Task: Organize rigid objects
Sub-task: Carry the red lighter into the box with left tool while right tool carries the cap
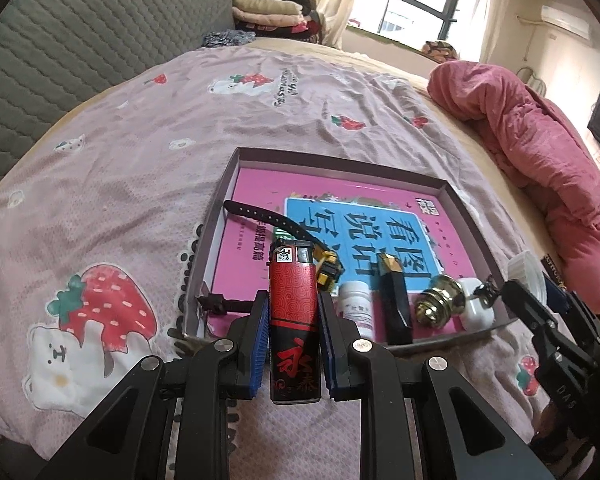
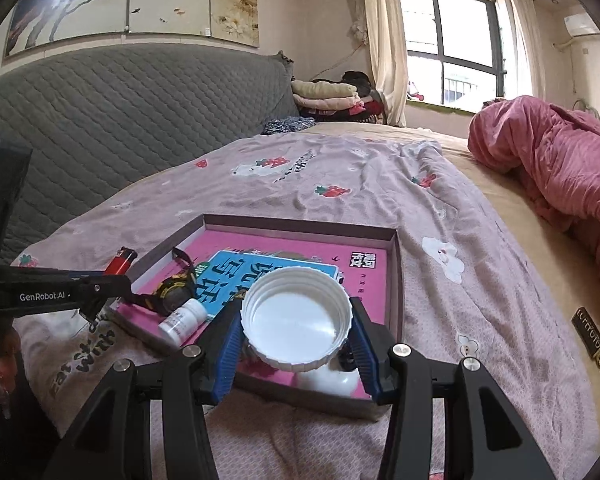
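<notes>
My left gripper (image 1: 293, 298) is shut on a red and black lighter (image 1: 294, 320), held upright over the near edge of a shallow tray (image 1: 340, 162). The tray is lined with a pink book and holds a black watch strap (image 1: 256, 214), a yellow tape measure (image 1: 329, 268), a small white pill bottle (image 1: 356, 306), a black and gold block (image 1: 396, 308), a brass door knob (image 1: 438, 300) and a white case (image 1: 476, 310). My right gripper (image 2: 296, 316) is shut on a wide white ribbed lid (image 2: 296, 320) above the tray's (image 2: 394, 280) near right corner. In the right wrist view, the lighter (image 2: 120, 264) shows at the left.
The tray lies on a pink strawberry-print bedsheet (image 1: 140, 184). A rolled pink quilt (image 1: 540, 148) lies to the right, a grey quilted headboard (image 2: 120, 120) to the left, and folded clothes (image 2: 328, 98) at the back. A small black tag (image 2: 590, 336) lies right of the tray.
</notes>
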Demonstrator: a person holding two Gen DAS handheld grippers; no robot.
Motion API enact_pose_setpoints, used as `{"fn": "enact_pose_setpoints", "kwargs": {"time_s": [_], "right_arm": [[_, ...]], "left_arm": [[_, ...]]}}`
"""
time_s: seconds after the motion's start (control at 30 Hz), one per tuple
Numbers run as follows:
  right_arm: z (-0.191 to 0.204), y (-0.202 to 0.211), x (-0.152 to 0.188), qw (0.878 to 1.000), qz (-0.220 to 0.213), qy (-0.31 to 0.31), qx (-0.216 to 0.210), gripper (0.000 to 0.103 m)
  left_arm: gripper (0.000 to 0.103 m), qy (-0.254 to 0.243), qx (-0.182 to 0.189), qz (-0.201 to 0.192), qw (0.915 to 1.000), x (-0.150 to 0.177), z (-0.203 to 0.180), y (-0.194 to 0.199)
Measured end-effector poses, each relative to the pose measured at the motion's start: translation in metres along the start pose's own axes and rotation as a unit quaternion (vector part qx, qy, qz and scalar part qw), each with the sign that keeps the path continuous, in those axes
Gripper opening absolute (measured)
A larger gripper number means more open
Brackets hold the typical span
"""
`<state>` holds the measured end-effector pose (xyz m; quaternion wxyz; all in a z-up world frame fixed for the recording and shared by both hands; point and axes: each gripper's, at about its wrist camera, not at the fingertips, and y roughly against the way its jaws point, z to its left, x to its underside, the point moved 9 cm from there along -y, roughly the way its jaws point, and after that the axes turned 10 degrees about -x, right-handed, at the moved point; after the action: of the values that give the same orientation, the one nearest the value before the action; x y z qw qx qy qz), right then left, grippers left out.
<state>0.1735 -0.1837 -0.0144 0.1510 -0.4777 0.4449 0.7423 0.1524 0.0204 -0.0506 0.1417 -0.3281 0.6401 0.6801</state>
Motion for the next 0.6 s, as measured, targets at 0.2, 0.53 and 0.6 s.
{"fn": "enact_pose_setpoints", "kwargs": {"time_s": [0.2,0.53,0.6], "right_arm": [[-0.010,-0.003,0.001,1.000,0.002,-0.012,0.005,0.050],[-0.011,-0.010,0.003,1.000,0.009,-0.012,0.003,0.050],[-0.010,-0.011,0.003,1.000,0.011,-0.010,0.003,0.050]], "left_arm": [[0.023,0.007,-0.005,0.006,0.9999,-0.003,0.004,-0.014],[0.023,0.009,-0.007,0.009,0.9999,-0.009,0.003,-0.028],[0.023,0.008,-0.007,0.011,0.9999,-0.009,0.002,-0.030]]}}
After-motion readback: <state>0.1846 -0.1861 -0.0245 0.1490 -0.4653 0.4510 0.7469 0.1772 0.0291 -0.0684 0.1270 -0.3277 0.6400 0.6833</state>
